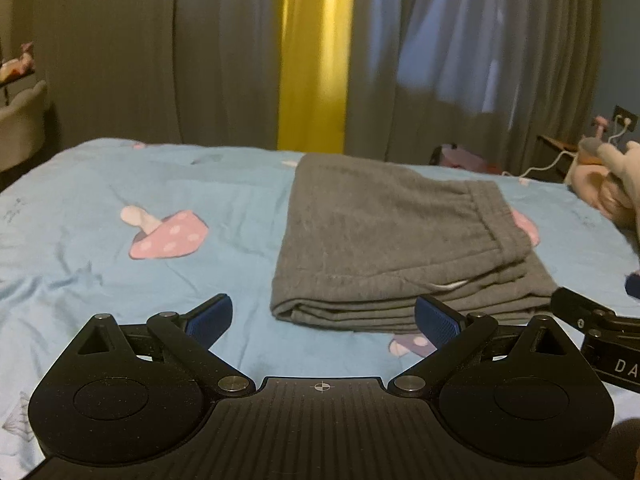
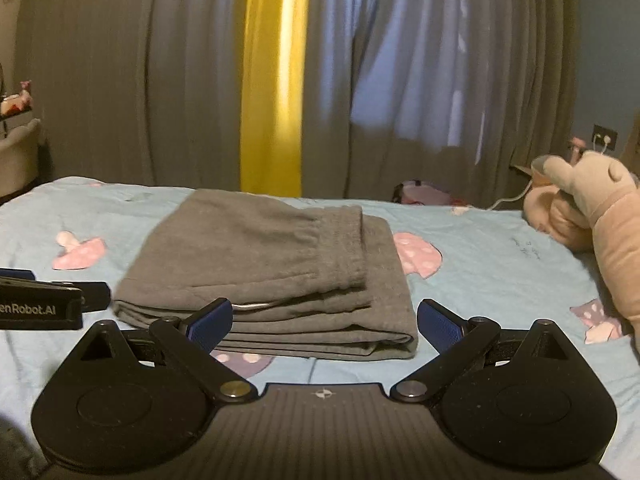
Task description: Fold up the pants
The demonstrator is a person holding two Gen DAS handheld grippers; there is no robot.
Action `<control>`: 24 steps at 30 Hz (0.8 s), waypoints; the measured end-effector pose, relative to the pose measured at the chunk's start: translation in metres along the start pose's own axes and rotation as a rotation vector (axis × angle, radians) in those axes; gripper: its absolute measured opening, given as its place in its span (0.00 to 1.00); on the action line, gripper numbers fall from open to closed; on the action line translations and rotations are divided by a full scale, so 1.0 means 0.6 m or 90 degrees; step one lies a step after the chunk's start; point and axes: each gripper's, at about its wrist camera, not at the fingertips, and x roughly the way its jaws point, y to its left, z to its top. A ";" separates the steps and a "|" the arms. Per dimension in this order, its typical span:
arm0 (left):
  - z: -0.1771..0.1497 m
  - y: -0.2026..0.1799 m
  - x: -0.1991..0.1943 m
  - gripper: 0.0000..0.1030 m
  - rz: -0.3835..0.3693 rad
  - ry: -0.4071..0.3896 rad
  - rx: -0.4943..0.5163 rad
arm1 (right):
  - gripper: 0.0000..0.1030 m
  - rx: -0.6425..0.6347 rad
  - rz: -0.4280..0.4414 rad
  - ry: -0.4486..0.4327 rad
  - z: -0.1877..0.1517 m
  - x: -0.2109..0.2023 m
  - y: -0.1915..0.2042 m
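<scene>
The grey pants [image 1: 392,240] lie folded into a thick flat stack on the light blue bed sheet [image 1: 80,248], waistband on top toward the right. They also show in the right wrist view [image 2: 272,268]. My left gripper [image 1: 324,320] is open and empty, just in front of the stack's near edge and slightly left of it. My right gripper [image 2: 324,324] is open and empty, just in front of the stack's near folded edge. The right gripper's body shows at the right edge of the left wrist view [image 1: 600,328], and the left gripper's body shows at the left of the right wrist view [image 2: 44,300].
The sheet [image 2: 500,264] has pink mushroom prints [image 1: 168,236]. A pink plush toy [image 2: 592,216] lies at the bed's right side. Grey curtains [image 1: 160,60] with a yellow strip [image 1: 316,60] hang behind the bed. A white chair [image 1: 20,128] stands at the far left.
</scene>
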 end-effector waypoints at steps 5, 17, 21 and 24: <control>-0.006 -0.004 0.033 0.98 -0.010 0.010 -0.014 | 0.96 0.039 -0.013 0.016 -0.013 0.036 -0.014; -0.008 -0.004 0.088 0.98 -0.029 0.044 -0.018 | 0.96 0.034 0.029 0.044 -0.023 0.078 -0.006; -0.012 -0.002 0.094 0.98 -0.039 0.063 -0.020 | 0.96 0.021 0.028 0.057 -0.027 0.085 0.001; -0.013 -0.001 0.091 0.98 -0.046 0.058 -0.023 | 0.96 0.024 0.034 0.068 -0.030 0.091 0.003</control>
